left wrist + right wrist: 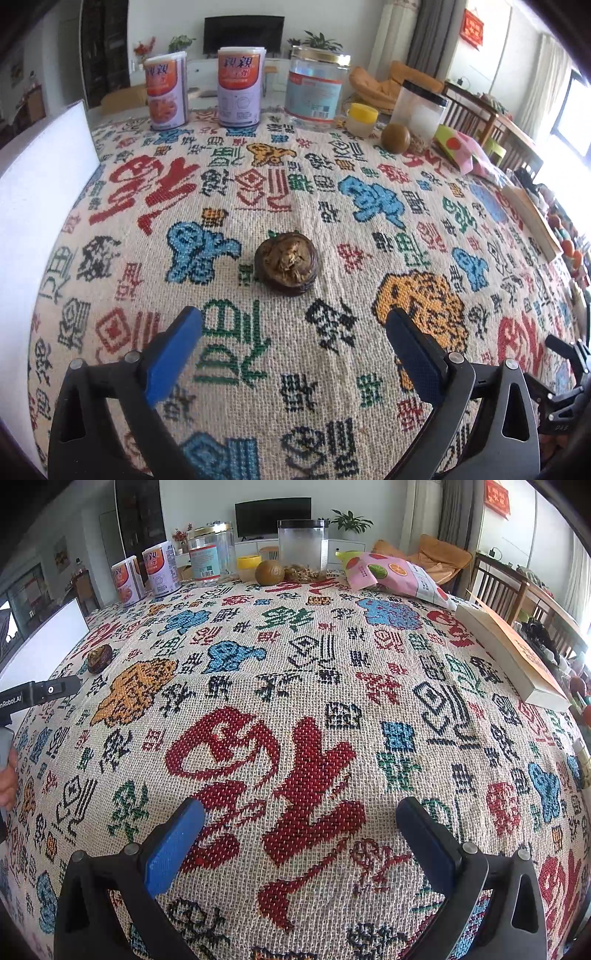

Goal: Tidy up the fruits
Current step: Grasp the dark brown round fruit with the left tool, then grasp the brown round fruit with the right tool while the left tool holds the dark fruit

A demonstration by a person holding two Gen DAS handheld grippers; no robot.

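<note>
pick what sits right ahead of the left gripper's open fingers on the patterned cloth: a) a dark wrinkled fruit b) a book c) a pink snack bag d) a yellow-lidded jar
a: in the left wrist view the dark wrinkled fruit lies alone on the cloth, just beyond the open left gripper, with the jars standing far back along the table's edge.

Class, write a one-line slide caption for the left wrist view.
Open left gripper poised over patterned tablecloth, its blue fingers framing a wrinkled dark fruit.

Cloth [295,206]: beige weave, red/blue/green/black/orange characters. Fruit [286,263] ahead of blue fingers [173,356]: dark brown, wrinkled. Far fruit [395,138]: olive-brown. Cans [239,86]: purple-orange.
</note>
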